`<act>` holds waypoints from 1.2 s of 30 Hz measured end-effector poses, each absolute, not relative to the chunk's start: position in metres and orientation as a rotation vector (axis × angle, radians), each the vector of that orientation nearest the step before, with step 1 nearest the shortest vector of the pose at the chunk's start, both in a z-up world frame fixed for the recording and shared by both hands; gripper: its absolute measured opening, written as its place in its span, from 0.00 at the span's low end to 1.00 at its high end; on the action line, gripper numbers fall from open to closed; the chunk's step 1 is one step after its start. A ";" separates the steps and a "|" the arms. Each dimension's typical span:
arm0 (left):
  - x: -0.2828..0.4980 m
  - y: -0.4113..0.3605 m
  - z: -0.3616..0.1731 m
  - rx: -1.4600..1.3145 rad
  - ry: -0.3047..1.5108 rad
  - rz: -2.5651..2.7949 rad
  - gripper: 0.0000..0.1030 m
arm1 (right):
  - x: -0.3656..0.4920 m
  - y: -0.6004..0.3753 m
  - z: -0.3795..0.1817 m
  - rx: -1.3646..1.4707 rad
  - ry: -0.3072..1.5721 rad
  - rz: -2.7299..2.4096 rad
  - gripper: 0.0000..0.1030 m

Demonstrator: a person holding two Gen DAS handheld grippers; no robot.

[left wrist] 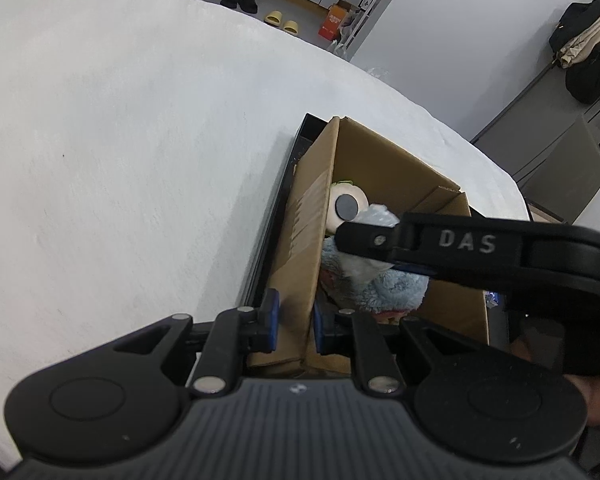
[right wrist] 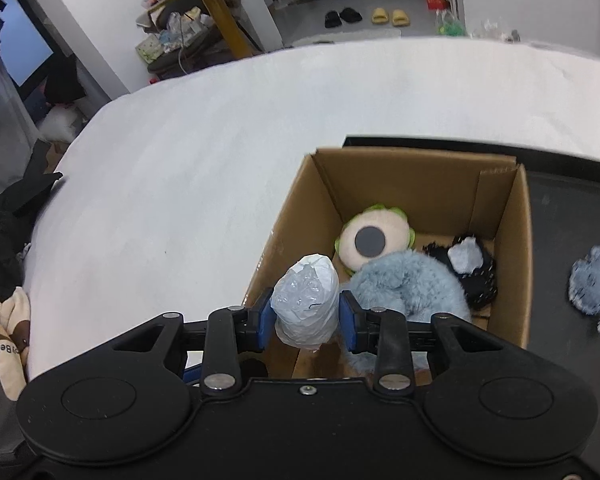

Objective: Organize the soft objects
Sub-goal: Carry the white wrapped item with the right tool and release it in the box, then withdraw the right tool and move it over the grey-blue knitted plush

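The right gripper [right wrist: 306, 318] clamps a plastic bundle [right wrist: 306, 306] above the cardboard box [right wrist: 512, 264]; the left gripper [left wrist: 296, 322] pinches the box's near-left wall.

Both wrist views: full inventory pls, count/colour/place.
cardboard box: 1, brown, on black tray
black tray: 1, black, on white table
white table: 1, white
eyeball plush: 1, cream and green, in box
blue plush: 1, light blue, in box
black plush: 1, black, in box
loose blue plush: 1, light blue, on tray
wrapped bundle: 1, whitish, in right claw
right claw: shut on bundle
left claw: astride box wall
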State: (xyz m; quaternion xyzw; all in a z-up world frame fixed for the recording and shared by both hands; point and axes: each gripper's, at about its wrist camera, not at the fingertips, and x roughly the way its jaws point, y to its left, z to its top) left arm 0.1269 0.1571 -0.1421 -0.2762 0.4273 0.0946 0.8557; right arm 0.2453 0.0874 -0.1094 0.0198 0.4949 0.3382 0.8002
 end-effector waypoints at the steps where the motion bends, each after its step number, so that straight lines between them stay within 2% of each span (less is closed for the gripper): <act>1: 0.127 0.158 -0.142 -0.585 0.899 0.196 0.15 | 0.246 0.088 -0.112 0.051 1.076 0.725 0.33; 7: 0.128 0.163 -0.145 -0.606 0.903 0.195 0.15 | 0.251 0.089 -0.121 0.100 1.125 0.704 0.35; 14: 0.130 0.161 -0.143 -0.599 0.908 0.206 0.16 | 0.248 0.085 -0.115 0.133 1.114 0.722 0.49; 24: 0.130 0.149 -0.133 -0.531 0.917 0.247 0.19 | 0.242 0.064 -0.104 0.107 1.069 0.712 0.49; 29: 0.130 0.142 -0.129 -0.504 0.908 0.258 0.34 | 0.237 0.058 -0.106 0.084 1.058 0.720 0.52; 36: 0.134 0.134 -0.127 -0.466 0.914 0.289 0.43 | 0.236 0.042 -0.104 0.085 1.025 0.719 0.59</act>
